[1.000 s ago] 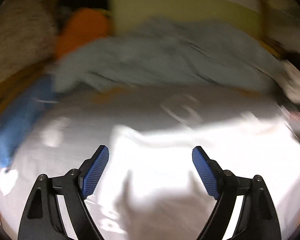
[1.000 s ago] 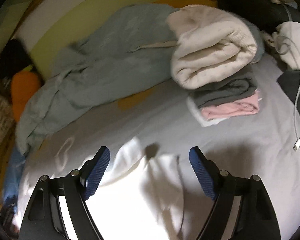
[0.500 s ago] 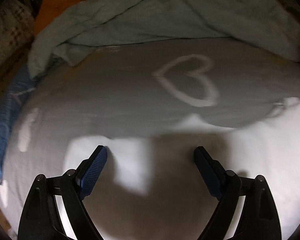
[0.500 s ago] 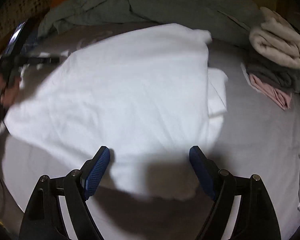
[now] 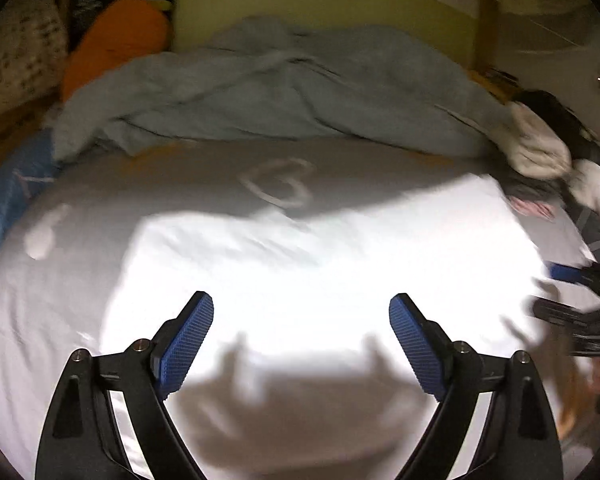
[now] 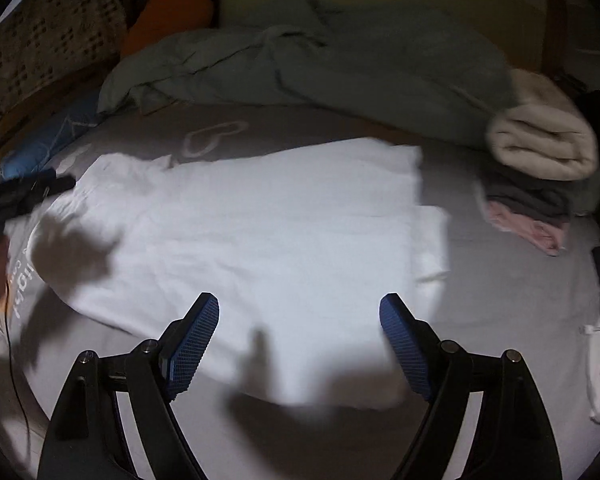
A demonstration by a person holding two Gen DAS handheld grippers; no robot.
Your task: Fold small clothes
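Observation:
A white garment (image 5: pixel 320 260) lies spread flat on the grey heart-print bed sheet (image 5: pixel 180 184). My left gripper (image 5: pixel 301 312) hovers open over the garment's near part, nothing between its blue pads. In the right wrist view the same white garment (image 6: pixel 268 232) fills the middle, one sleeve sticking out to the right. My right gripper (image 6: pixel 299 312) stands open above its near edge, empty. Each gripper shows blurred at the other view's edge: the right gripper (image 5: pixel 560 292) at the garment's right side, the left gripper (image 6: pixel 40 192) at its left corner.
A crumpled blue-grey duvet (image 6: pixel 320 64) lies along the far side. At the right, a rolled cream towel (image 6: pixel 540 148) tops a stack of folded grey and pink clothes (image 6: pixel 528 216). An orange cushion (image 5: pixel 116 48) sits far left. A white cable (image 6: pixel 596 360) trails at the right edge.
The white garment, bunched a second ago, now lies spread flat. The left view has pulled back from the bare sheet to over the garment. Both grippers stayed open.

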